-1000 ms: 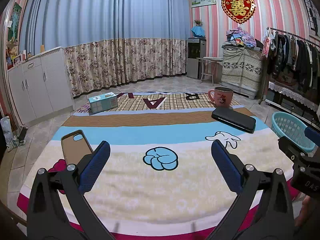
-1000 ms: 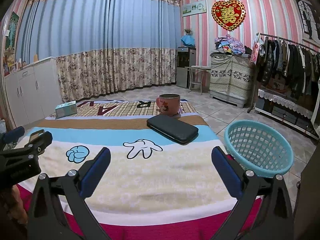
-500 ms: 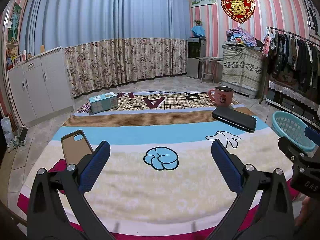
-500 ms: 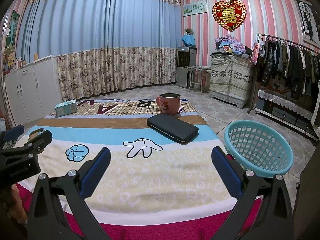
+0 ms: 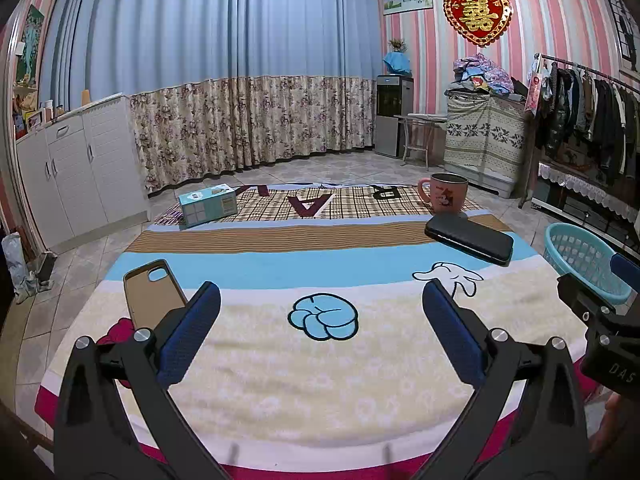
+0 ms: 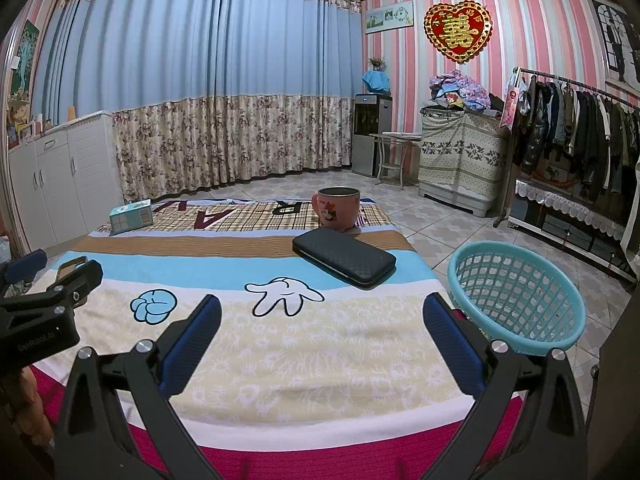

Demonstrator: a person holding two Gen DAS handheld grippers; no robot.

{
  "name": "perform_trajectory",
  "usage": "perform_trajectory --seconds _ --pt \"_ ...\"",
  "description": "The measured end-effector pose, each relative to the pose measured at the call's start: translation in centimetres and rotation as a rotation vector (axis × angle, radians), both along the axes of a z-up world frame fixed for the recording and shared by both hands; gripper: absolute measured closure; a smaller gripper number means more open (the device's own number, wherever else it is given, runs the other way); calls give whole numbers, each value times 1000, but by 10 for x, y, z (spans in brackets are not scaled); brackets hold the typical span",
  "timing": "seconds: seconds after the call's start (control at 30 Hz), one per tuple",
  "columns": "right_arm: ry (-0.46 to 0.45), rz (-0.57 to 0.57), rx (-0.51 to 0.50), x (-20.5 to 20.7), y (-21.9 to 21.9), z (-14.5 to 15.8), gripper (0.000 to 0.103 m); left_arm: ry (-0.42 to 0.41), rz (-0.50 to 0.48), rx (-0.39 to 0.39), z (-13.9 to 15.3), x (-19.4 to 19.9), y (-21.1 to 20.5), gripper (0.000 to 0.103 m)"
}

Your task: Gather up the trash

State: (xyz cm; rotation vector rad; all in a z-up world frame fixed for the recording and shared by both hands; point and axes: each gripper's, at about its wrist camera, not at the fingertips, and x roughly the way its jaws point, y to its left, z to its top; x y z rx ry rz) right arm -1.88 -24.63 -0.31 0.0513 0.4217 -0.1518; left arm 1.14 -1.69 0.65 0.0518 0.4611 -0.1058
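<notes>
Risk is judged to lie in choosing wrongly: no plain trash is seen on the blanket-covered counter (image 5: 320, 380), so the phone case (image 5: 150, 296), black wallet (image 6: 344, 256), mug (image 6: 336, 208) or tissue box (image 5: 208, 204) could be dropped into the teal basket (image 6: 516, 296), just beside the counter's right edge. Left gripper (image 5: 320, 336) and right gripper (image 6: 320, 336) are held with jaws apart, empty. Nothing is seen changed from a second ago

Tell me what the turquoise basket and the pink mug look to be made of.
Turquoise lattice basket: likely moulded plastic, smooth and slightly glossy, with regular cut-out holes. Pink cartoon-printed mug: probably enamelled metal or ceramic, with a thin dark rim; cannot tell which.
</notes>
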Motion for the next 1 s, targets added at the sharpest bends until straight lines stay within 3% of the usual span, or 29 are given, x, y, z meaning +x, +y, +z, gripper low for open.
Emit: perform_trajectory --seconds 1.0 --pt "1 1 -2 -1 -2 -1 4 1 0 -1 0 0 0 5"
